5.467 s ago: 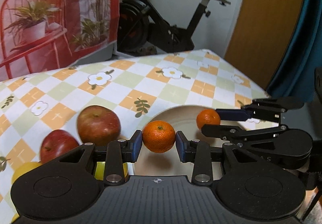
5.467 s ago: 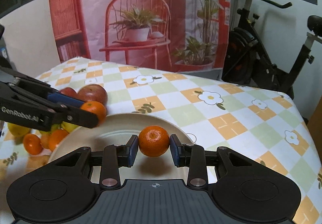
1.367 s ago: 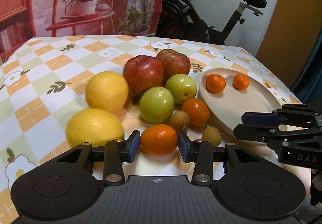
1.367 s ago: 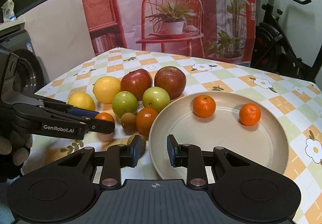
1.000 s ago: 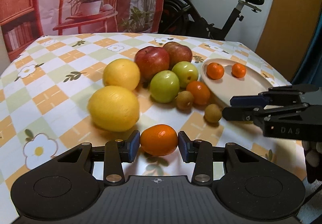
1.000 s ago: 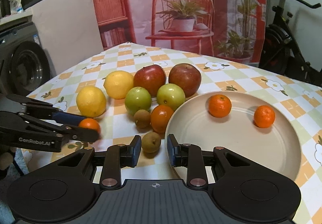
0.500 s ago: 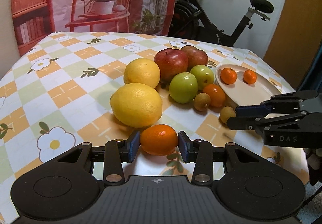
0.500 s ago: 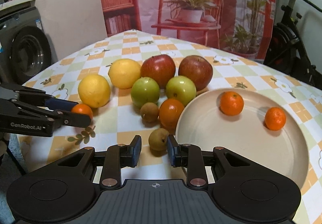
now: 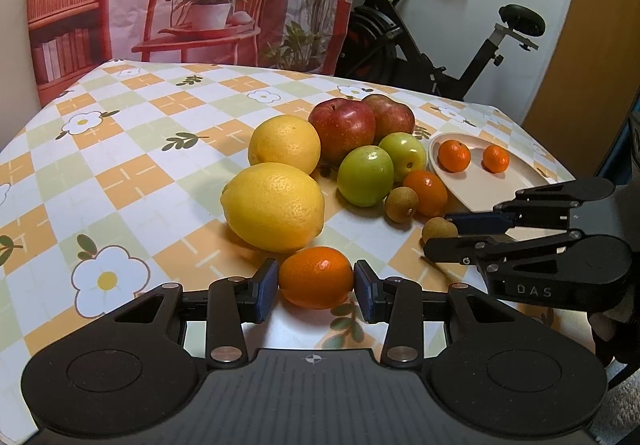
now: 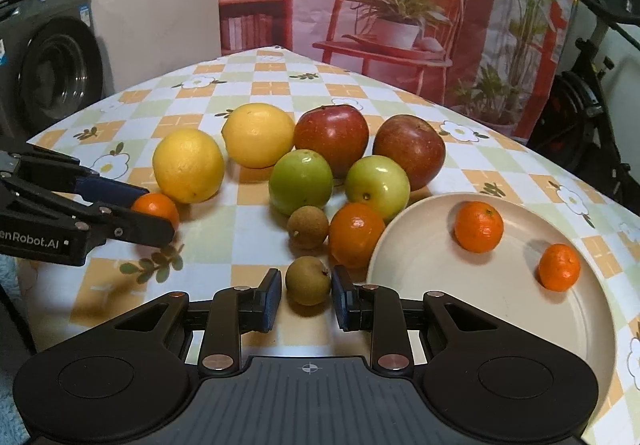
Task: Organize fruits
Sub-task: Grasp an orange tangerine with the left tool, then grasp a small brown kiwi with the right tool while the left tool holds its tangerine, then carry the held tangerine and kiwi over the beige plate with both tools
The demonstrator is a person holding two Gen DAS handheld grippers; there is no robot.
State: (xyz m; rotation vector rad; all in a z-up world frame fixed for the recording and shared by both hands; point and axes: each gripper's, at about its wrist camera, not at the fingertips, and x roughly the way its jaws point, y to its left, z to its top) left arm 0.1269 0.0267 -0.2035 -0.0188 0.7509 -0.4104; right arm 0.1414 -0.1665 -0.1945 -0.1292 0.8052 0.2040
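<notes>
My left gripper (image 9: pixel 316 287) is shut on a mandarin (image 9: pixel 316 275), held low over the checked tablecloth in front of a lemon (image 9: pixel 274 205). The right wrist view shows that gripper (image 10: pixel 154 211) at the far left. My right gripper (image 10: pixel 306 291) is shut on a small brown fruit (image 10: pixel 308 281) that rests on the cloth just left of the beige plate (image 10: pixel 480 309). Two mandarins (image 10: pixel 478 227) (image 10: pixel 559 267) lie in the plate. The left wrist view shows the right gripper (image 9: pixel 440 232) side-on beside the plate (image 9: pixel 480 181).
A pile sits left of the plate: a second lemon (image 10: pixel 258 135), two red apples (image 10: pixel 332 133), two green apples (image 10: pixel 300 181), a loose mandarin (image 10: pixel 356 235) and another brown fruit (image 10: pixel 308 227). An exercise bike (image 9: pixel 420 45) stands behind the table, a washing machine (image 10: pixel 52 73) to its left.
The left gripper has drawn back from the fruit pile with its mandarin. The right gripper has slid left from the plate's rim to the small brown fruit and closed around it.
</notes>
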